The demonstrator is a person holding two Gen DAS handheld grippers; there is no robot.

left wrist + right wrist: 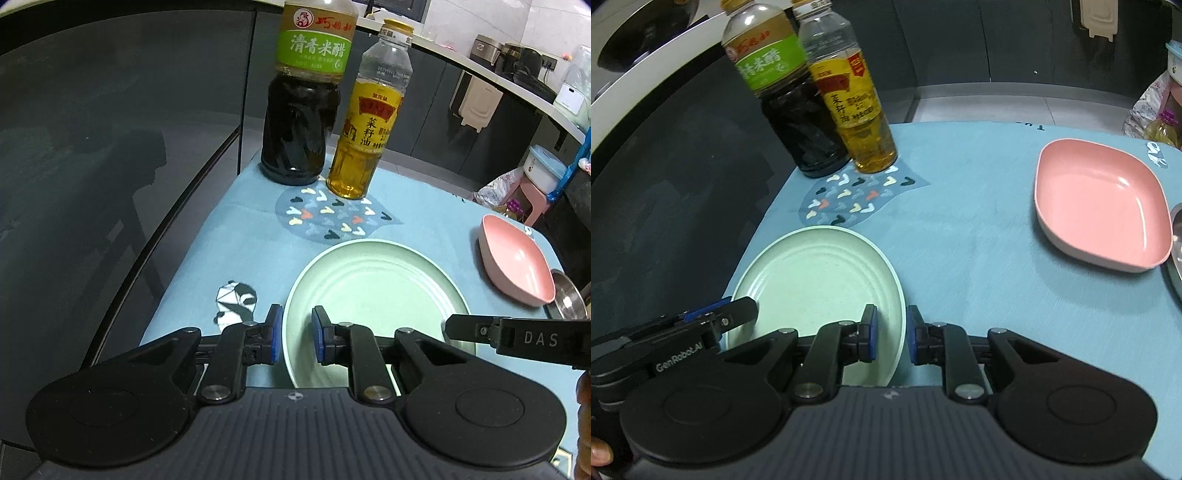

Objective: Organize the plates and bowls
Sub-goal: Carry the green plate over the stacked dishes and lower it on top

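Note:
A pale green round plate (pixel 369 288) (pixel 812 273) lies near the left edge of the blue tablecloth (pixel 979 240). My left gripper (pixel 297 334) (pixel 746 312) straddles its left rim, one pad outside and one on the inner face, shut on the plate. On the opposite rim my right gripper (pixel 892 334) (pixel 454 328) is closed on the plate the same way. A pink squarish bowl (pixel 517 262) (pixel 1100 199) stands empty at the right. Beside it shows the edge of a steel dish (pixel 569 299) (pixel 1176 251).
A dark vinegar bottle (pixel 299 122) (pixel 798 122) and a yellow oil bottle (pixel 365 140) (pixel 864 122) stand together at the table's far left corner. Left of the plate the table ends and drops to a dark floor. A pink stool (pixel 532 195) stands beyond the table.

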